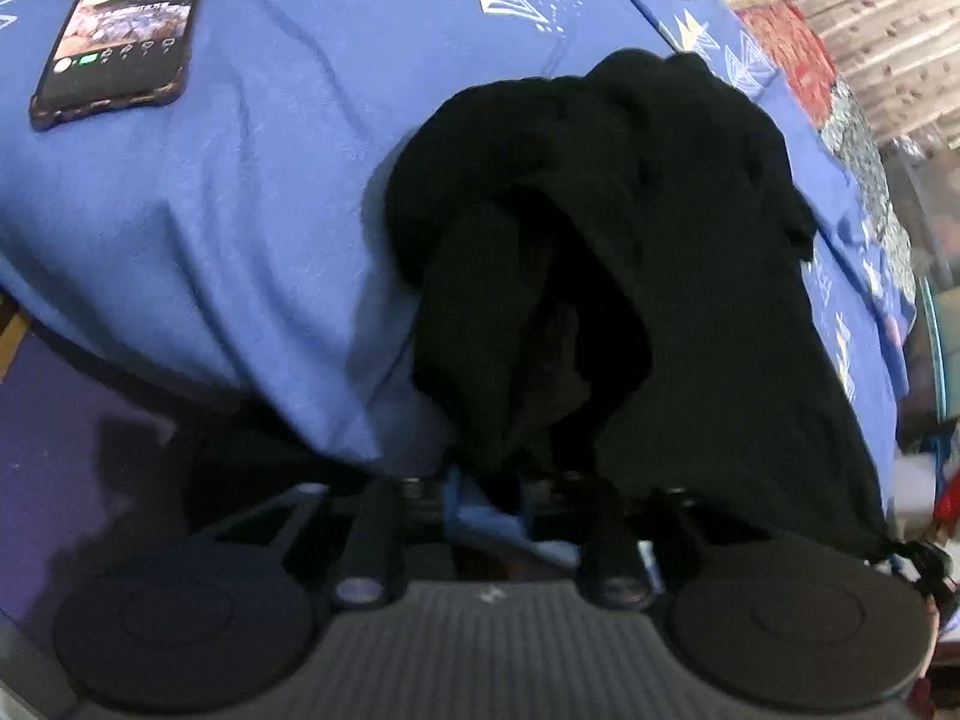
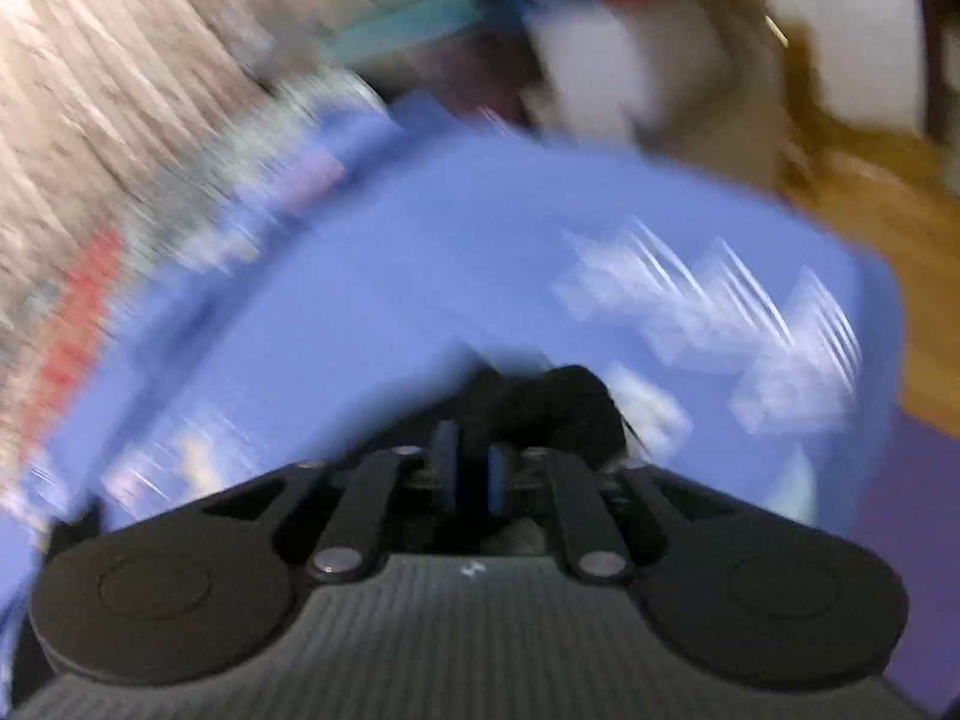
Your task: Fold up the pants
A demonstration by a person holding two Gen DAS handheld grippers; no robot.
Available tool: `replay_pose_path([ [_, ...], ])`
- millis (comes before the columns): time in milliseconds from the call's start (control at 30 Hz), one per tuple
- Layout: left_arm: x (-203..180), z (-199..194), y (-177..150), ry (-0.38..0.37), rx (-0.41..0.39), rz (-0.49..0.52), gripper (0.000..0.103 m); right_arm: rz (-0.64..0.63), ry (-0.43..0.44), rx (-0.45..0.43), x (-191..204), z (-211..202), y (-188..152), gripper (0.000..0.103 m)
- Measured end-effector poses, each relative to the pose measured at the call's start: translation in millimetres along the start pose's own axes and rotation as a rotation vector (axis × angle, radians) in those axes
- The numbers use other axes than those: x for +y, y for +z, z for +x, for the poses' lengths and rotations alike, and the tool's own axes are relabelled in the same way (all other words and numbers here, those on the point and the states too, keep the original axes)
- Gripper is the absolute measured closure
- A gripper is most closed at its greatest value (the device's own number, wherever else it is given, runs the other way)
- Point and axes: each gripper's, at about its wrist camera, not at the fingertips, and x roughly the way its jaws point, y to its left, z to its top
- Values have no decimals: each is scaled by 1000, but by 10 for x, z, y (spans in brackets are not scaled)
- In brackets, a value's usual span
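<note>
Black pants (image 1: 630, 276) of soft, crumpled fabric lie heaped on a blue bedsheet printed with white and yellow triangle motifs (image 1: 252, 210), the bundle running from the middle of the bed down to the near edge, where it hangs over the left gripper (image 1: 489, 498). In the left wrist view dark cloth drapes right across the blue fingertip pads (image 1: 456, 489), so I cannot tell whether the jaws are clamped on it or merely buried under it. A smartphone in a dark patterned case (image 1: 120, 30), screen lit, rests flat on the sheet well apart from the pants, at the far left. A multicoloured patchwork quilt (image 1: 798, 60) borders the sheet on the far right.

The right wrist view is heavily smeared by motion. The right gripper (image 2: 471, 474) shows its two blue pads (image 2: 447, 462) standing slightly apart with only a narrow gap between them (nothing visibly pinched there), and a small fold of the black fabric sits just beyond the tips, on the blue sheet.
</note>
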Motion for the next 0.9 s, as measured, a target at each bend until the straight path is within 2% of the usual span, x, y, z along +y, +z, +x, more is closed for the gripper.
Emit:
replay_pose_path([
  [33,25,-74,-2,-9,-17,10,71,38,-23,16,-26,30,-60,62],
  [100,121,-342,55,-43,-100,18,66,109,-6,-2,-207,-65,-183,62],
  [133,183,-488,113,-44,-155,10,65,125,-30,-22,-228,-126,-198,60],
  [233,317,-758,355,2,-281,-19,59,157,-51,-141,-225,-326,-173,60],
  [300,327,-785,541,15,-326,-20,50,119,-11,-188,-23,-425,-102,60],
  [367,253,-714,723,20,-349,-12,44,39,68,-182,342,-450,-41,60],
  [467,60,-489,951,-34,-353,19,37,-106,213,-106,983,-351,-42,58],
  [567,-133,-241,1110,-88,-345,44,27,-211,359,33,1748,-43,-229,49],
  [667,-235,7,1164,-107,-308,46,26,-237,452,165,2352,404,-465,41],
  [700,-222,68,1170,-113,-295,39,26,-255,474,212,2572,599,-578,36],
  [833,-171,160,1127,-102,-287,28,20,-240,489,368,3192,1263,-1018,35],
  [867,-188,176,1119,-90,-285,36,21,-224,488,406,3314,1428,-1099,35],
  [900,-200,189,1087,-75,-284,52,27,-215,478,447,3472,1617,-1217,36],
])
